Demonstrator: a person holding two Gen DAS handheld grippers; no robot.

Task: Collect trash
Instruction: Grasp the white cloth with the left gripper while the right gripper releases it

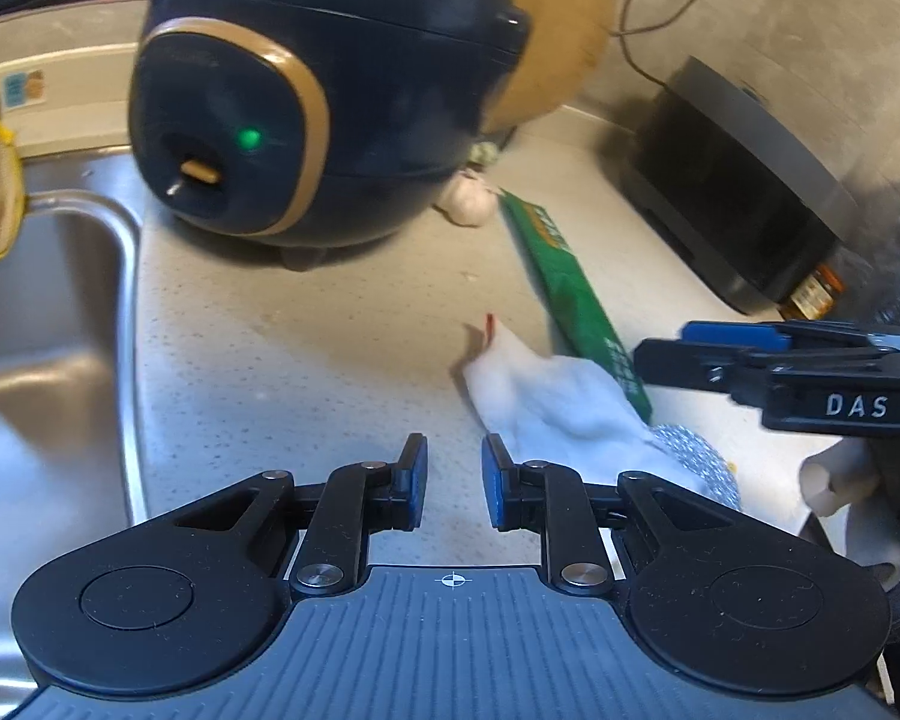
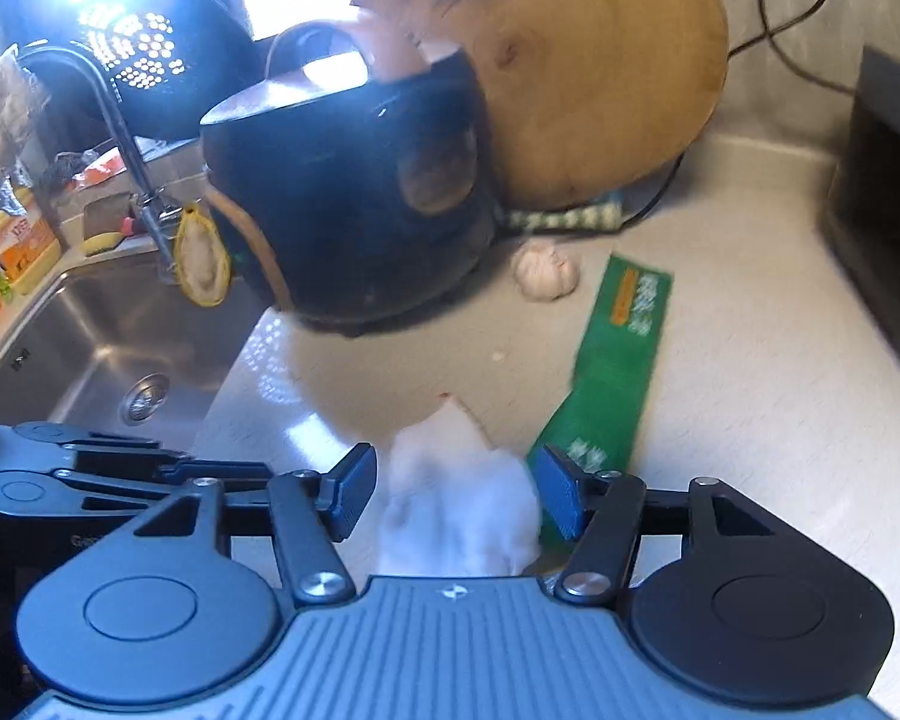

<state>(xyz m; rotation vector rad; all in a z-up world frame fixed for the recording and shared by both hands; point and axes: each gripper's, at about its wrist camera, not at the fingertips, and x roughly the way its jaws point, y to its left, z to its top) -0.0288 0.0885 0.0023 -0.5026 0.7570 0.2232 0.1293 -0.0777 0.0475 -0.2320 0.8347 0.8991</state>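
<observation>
Right hand-held gripper (image 2: 453, 495) hangs spread with the crumpled white tissue (image 2: 459, 510) lying on the desk (image 2: 750, 360) between its pads, untouched, nearer than the left hand-held gripper (image 1: 453, 489), half-spread, empty, tissue to its right.

Your speckled counter (image 1: 282, 360), beside the sink (image 1: 48, 312).
On it you have a cooker (image 1: 306, 96), garlic (image 2: 545, 271), green packet (image 2: 621, 354), white tissue (image 1: 546, 390) and scourer (image 1: 699, 459).

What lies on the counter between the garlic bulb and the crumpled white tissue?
The long green packet lies there, running from beside the garlic bulb down to the white tissue; both wrist views show it.
</observation>
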